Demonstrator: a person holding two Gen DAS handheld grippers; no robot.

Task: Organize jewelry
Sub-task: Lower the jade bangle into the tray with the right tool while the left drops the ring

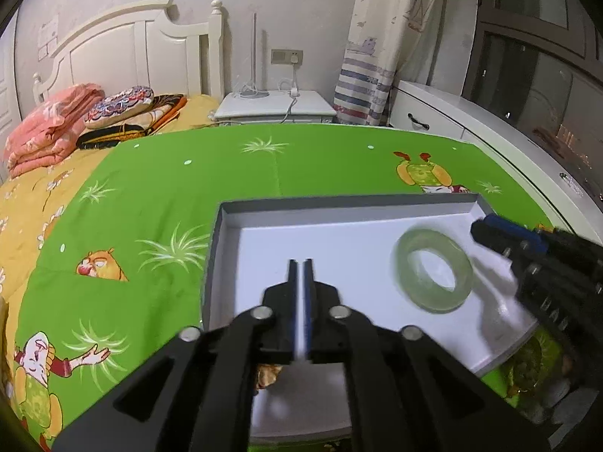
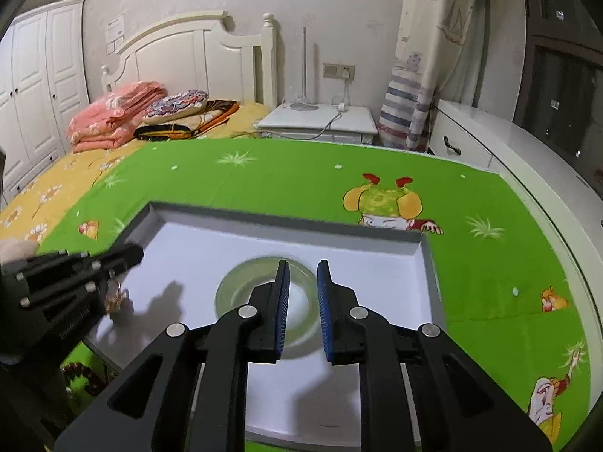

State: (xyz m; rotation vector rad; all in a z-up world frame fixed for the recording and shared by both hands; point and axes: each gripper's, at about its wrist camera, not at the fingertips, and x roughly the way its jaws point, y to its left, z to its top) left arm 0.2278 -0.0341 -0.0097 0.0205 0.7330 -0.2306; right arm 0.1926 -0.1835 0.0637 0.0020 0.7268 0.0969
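A shallow white tray (image 1: 339, 203) (image 2: 264, 218) lies on the green cartoon sheet. A pale green jade bangle (image 1: 433, 271) (image 2: 230, 290) rests flat on its floor. My right gripper (image 2: 302, 263) (image 1: 480, 228) hovers over the bangle's right side, open by a small gap with nothing between the pads. My left gripper (image 1: 300, 263) (image 2: 132, 254) is over the tray's left half, its jaws a narrow slit apart. A small gold ornament (image 2: 117, 297) (image 1: 267, 374) sits just under its fingers, close to the tray floor. I see nothing pinched between the pads.
A dark brown bead bracelet (image 2: 79, 376) lies on the sheet outside the tray's near left corner. Folded pink bedding (image 2: 117, 113) and a pillow sit by the headboard. A white nightstand (image 1: 275, 105) and a white desk (image 1: 490, 124) stand beyond the bed.
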